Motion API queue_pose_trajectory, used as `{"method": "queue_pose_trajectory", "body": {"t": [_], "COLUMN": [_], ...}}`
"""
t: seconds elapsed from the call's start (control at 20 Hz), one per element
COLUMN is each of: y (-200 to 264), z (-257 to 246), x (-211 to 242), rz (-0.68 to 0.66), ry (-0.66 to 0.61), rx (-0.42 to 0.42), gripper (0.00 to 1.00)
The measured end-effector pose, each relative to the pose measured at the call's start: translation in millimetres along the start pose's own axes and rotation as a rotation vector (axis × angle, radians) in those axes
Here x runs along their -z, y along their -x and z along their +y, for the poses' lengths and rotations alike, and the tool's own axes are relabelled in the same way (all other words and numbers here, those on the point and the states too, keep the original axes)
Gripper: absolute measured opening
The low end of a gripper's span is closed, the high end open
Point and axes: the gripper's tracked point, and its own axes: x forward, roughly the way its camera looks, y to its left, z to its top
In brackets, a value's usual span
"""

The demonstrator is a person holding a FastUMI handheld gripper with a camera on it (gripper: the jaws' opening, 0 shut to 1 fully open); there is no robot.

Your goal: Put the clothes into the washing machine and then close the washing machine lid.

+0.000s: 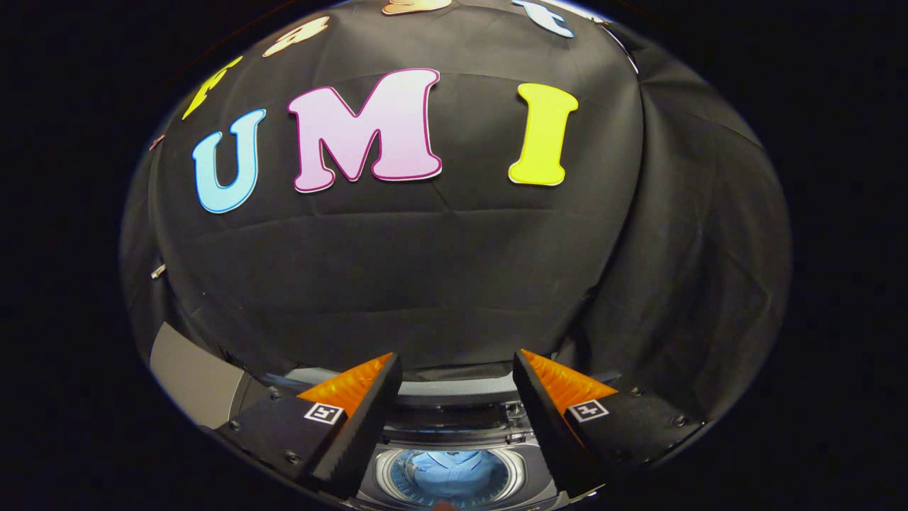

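Item one: the gripper (457,365). I see its two fingers spread wide apart, with nothing held between them and nothing touching either finger (369,419). Each finger carries a small square marker on its outer block.

Item two: the washing machine (454,433). It sits low, below and between the fingers, seen from above and behind the gripper. Its round drum opening (448,477) lies in the gap between the two fingers, nearer to me than their tips. The lid (454,389) appears raised at the back of the opening, a grey band running across between the fingertips, though I cannot tell its exact angle.

Item three: the clothes (448,472). A light blue garment lies inside the drum, lit brightly, below the gripper and apart from both fingers. It looks like a shirt, but the folds are too small to tell more.

Item four: the booth wall (454,284). Black cloth hangs beyond the fingers and the machine, creased, with a second drape falling to the right.

Item five: a grey panel (191,376). It stands beside the machine, outside the left finger.
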Motion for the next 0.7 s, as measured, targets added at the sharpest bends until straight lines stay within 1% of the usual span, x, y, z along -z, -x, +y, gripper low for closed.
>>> {"method": "queue_pose_trajectory", "body": {"t": [0.25,0.4,0.6,0.7], "y": [-29.0,-37.4,-49.7,-46.0], "z": [6.9,10.1,12.0,13.1], "x": [7.2,17.0,40.2,38.0], "rz": [0.049,0.073,0.133,0.103], "ry": [0.013,0.017,0.039,-0.009], "rx": [0.001,-0.001,0.005,-0.008], "gripper": [0.99,0.99,0.99,0.97]}}
